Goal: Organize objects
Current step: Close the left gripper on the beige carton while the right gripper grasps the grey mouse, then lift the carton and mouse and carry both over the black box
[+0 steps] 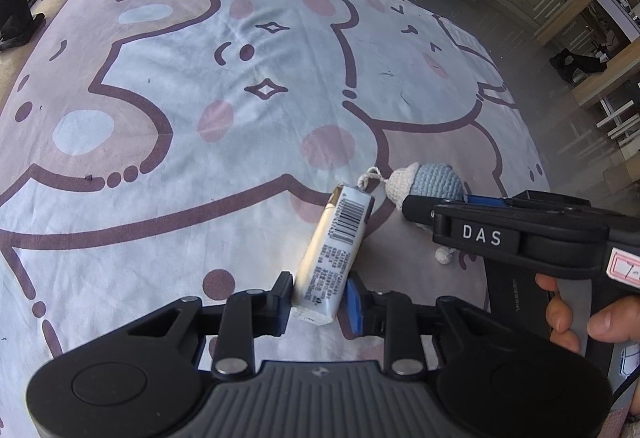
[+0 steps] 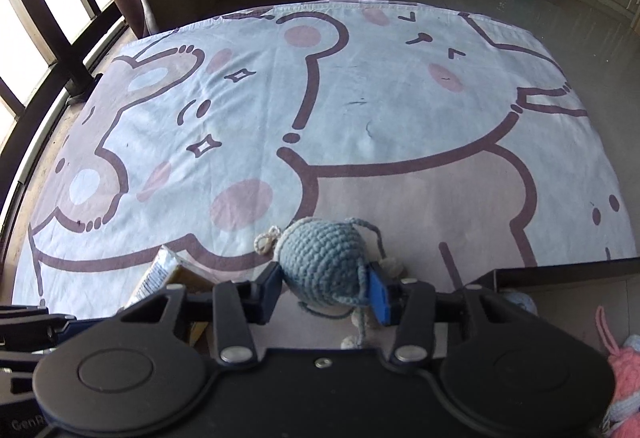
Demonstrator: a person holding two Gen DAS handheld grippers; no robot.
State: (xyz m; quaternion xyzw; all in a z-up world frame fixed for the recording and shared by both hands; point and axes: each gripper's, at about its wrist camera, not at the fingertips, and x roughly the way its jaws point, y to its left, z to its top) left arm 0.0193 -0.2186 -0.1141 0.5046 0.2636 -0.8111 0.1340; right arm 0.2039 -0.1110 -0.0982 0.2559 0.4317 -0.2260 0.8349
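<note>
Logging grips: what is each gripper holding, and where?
Left gripper: white carton, near end. Right gripper: blue crochet toy, round body.

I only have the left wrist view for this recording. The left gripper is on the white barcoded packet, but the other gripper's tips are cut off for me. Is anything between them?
Observer: Yes. In the right wrist view the right gripper has the blue crocheted toy between its pads, which are at the toy's sides.
Operator: Anything to the right of it that I'm missing?
Observer: A dark box sits at the right edge.
Operator: Is it empty?
Observer: No, a pink knitted item shows at its near corner.
</note>
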